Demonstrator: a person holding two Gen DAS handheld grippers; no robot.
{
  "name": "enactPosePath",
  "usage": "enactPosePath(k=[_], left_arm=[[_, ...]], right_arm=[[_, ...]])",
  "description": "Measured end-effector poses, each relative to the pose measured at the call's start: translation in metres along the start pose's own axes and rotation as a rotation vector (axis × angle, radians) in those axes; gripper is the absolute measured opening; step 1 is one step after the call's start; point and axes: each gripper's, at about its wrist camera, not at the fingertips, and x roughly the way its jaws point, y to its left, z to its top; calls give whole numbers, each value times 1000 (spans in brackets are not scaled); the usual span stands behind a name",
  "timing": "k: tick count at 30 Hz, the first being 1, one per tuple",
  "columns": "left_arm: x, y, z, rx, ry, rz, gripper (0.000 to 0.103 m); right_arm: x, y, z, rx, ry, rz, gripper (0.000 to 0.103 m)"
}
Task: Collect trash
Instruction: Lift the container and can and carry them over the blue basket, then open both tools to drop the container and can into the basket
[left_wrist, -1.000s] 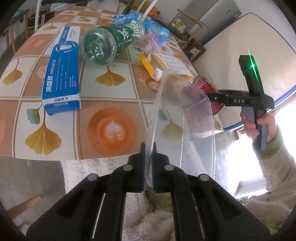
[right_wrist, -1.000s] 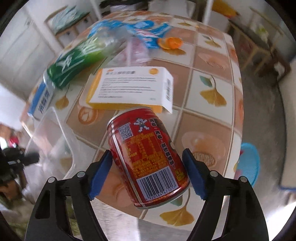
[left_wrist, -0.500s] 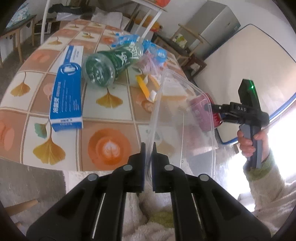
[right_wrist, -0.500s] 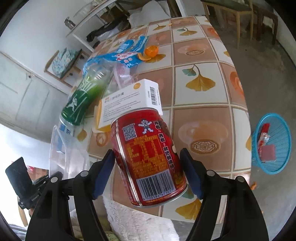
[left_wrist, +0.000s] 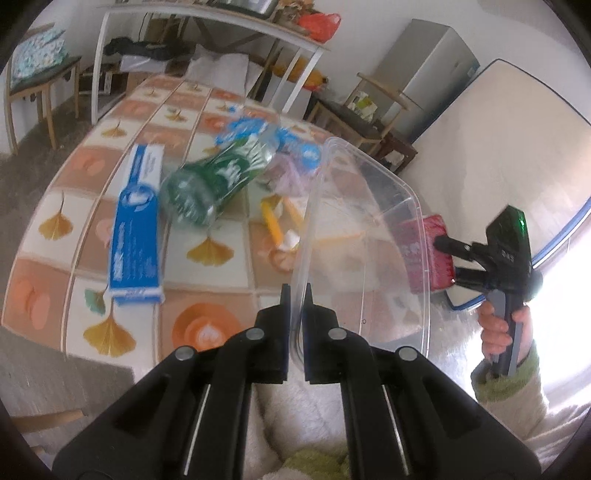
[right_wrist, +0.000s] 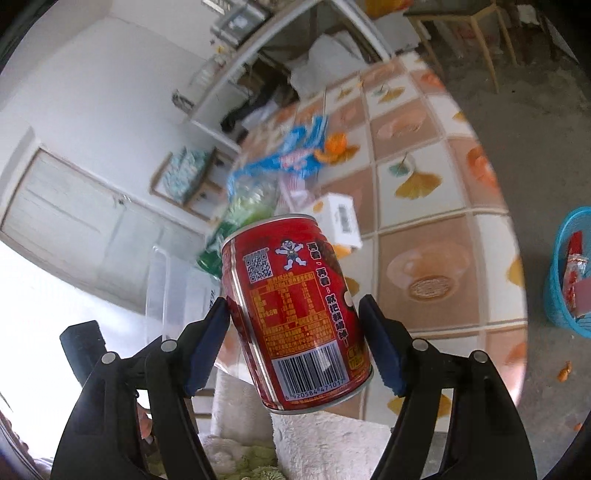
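My left gripper (left_wrist: 296, 291) is shut on the near rim of a clear plastic container (left_wrist: 369, 229), which it holds tilted on edge above the table's front edge. My right gripper (right_wrist: 293, 306) is shut on a red drink can (right_wrist: 295, 317), its blue pads pressing both sides, and the can leans slightly. In the left wrist view the red can (left_wrist: 437, 254) hangs just behind the container's right wall, and a hand holds the right gripper (left_wrist: 445, 262). The container (right_wrist: 162, 280) shows faintly left of the can in the right wrist view.
On the leaf-patterned table (left_wrist: 207, 328) lie a green plastic bottle (left_wrist: 214, 184), a blue carton (left_wrist: 135, 225), blue wrappers (left_wrist: 295, 147), a white and orange box (right_wrist: 340, 218) and orange peel (right_wrist: 336, 146). A blue basket (right_wrist: 569, 273) with wrappers stands on the floor to the right.
Both grippers have risen, so more of the room shows. The red can was lifted away from the table and turned more upright, and now sits beside the container's right wall.
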Motion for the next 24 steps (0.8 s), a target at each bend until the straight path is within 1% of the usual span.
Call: enactPosePath(k=[4,7,9,10,11,14,15,18,20,21,24], left_arm=[[15,-33,19,50,4,-43,4],[36,-65,32,106,32,-85,4],[54,-89,40,154,60,-113,4],[70,-108,47,190,88,-137,4],[80,-118,49,208,106,-148,4],[126,-164,58,284,196,-183,4],[138,-174,60,300,220,-188,4],[193,-221,59,366,326,-201,4],[222,-242,54,403,380,-191,4],[244,-257,50,435,417,-176,4],[288,-282,37,478,490,-134,4]], right_arm=[[-50,-16,-2,27,-103,-8,70],[-96,-34,-9,60,-195,-65,70],[-128,-52,-17,100,-258,-114,70],[-140,-60,-20,120,-280,-134,70],[-152,-69,-25,141,-303,-154,70],[-184,-103,-44,225,-367,-211,70],[-189,-112,-49,249,-378,-221,70],[-199,-153,-66,355,-405,-250,70],[-200,-180,-74,426,-411,-264,70],[-200,-197,-78,465,-411,-276,70],[-197,-232,-83,532,-411,-298,70]])
